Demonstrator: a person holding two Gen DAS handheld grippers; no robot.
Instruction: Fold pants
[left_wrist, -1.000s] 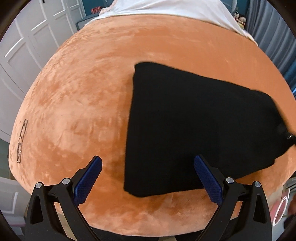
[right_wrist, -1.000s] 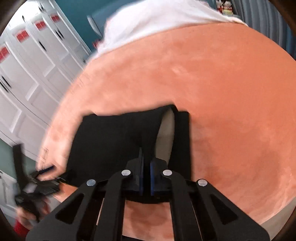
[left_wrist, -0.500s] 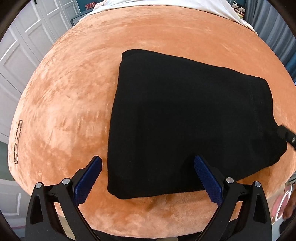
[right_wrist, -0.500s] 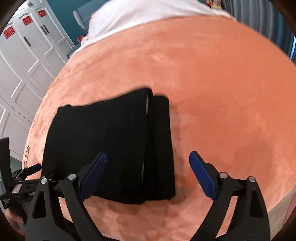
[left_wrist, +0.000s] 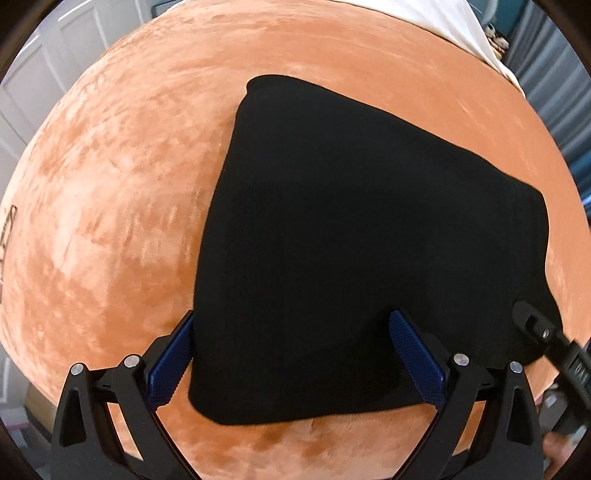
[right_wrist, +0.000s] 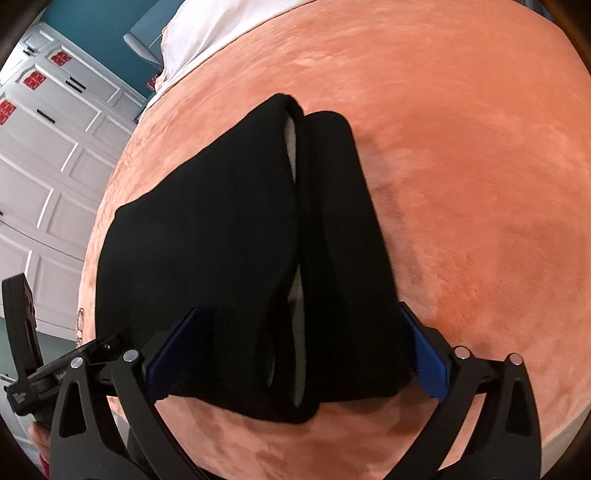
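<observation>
The black pants (left_wrist: 362, 243) lie folded in a flat block on the orange plush bed cover (left_wrist: 122, 192). My left gripper (left_wrist: 295, 363) is open, its blue pads straddling the near edge of the fold. In the right wrist view the pants (right_wrist: 229, 251) show stacked layers with a pale lining strip. My right gripper (right_wrist: 295, 360) is open, its pads on either side of the near end of the pants. The right gripper's finger (left_wrist: 546, 339) shows at the pants' right corner in the left view.
White pillows or sheet (right_wrist: 207, 33) lie at the far end of the bed. White panelled cabinet doors (right_wrist: 48, 147) stand to the left. The left gripper's body (right_wrist: 33, 354) shows at the lower left of the right view.
My right gripper opened and let go of the pants' edge. Both grippers have moved in closer, so their open pads now straddle the near edges of the fold.
</observation>
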